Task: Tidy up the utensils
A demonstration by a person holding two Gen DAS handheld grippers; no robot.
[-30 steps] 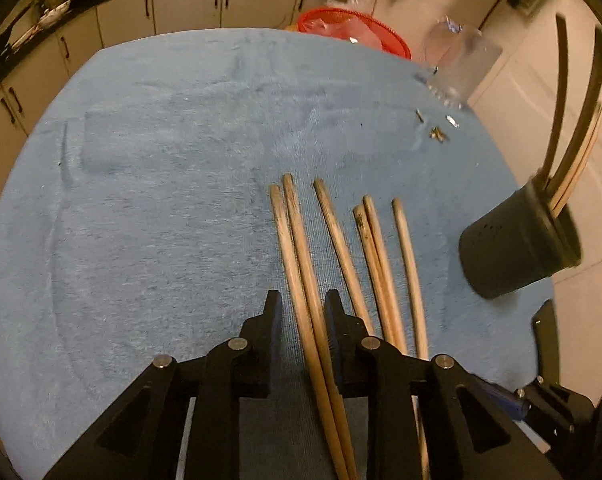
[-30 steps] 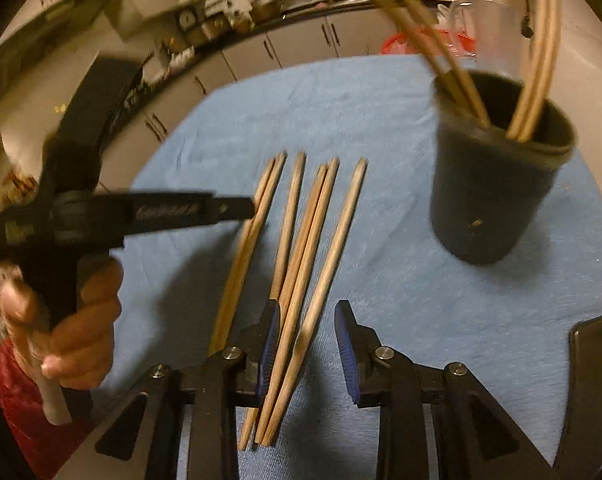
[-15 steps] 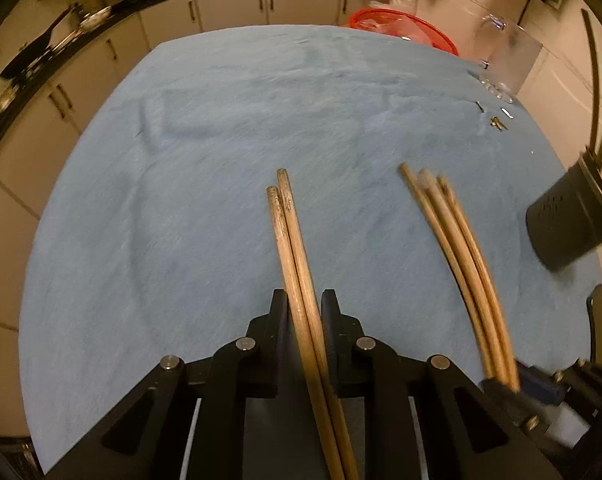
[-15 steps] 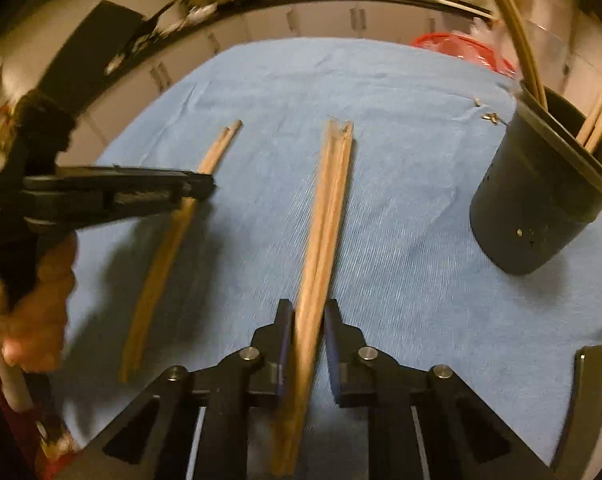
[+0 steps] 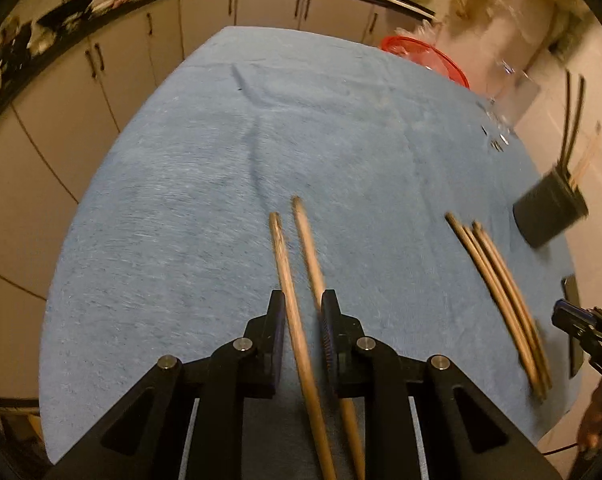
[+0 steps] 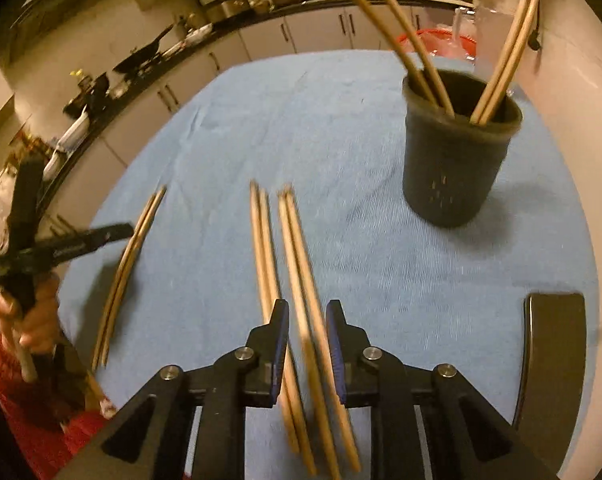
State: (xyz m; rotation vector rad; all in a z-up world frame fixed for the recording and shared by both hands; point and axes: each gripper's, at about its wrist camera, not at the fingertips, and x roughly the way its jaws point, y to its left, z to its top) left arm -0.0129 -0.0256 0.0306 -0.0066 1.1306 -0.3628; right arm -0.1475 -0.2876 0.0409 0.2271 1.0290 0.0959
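Observation:
My left gripper (image 5: pixel 303 316) is shut on two wooden chopsticks (image 5: pixel 297 280), whose tips splay apart over the blue cloth (image 5: pixel 221 184). In the right wrist view this gripper (image 6: pixel 117 234) shows at the left in a hand, with the pair of chopsticks (image 6: pixel 129 272) under it. My right gripper (image 6: pixel 307 320) is opening, and several chopsticks (image 6: pixel 297 264) lie loose between and under its fingers. The pads do not press on them. A black holder (image 6: pixel 457 160) with several chopsticks standing in it stands to the far right. The left view shows the loose chopsticks (image 5: pixel 501 300) and the holder (image 5: pixel 549 208) at its right.
A red basket (image 5: pixel 425 60) and a clear container (image 5: pixel 509 92) sit at the table's far edge, with small metal bits (image 5: pixel 497 140) nearby. A flat black object (image 6: pixel 549 360) lies near the right edge. Kitchen cabinets (image 5: pixel 121 80) run behind the table.
My left gripper closed on two chopsticks and carried them left, away from the rest. My right gripper closed on the other chopsticks, then loosened, and they now lie spread in two pairs.

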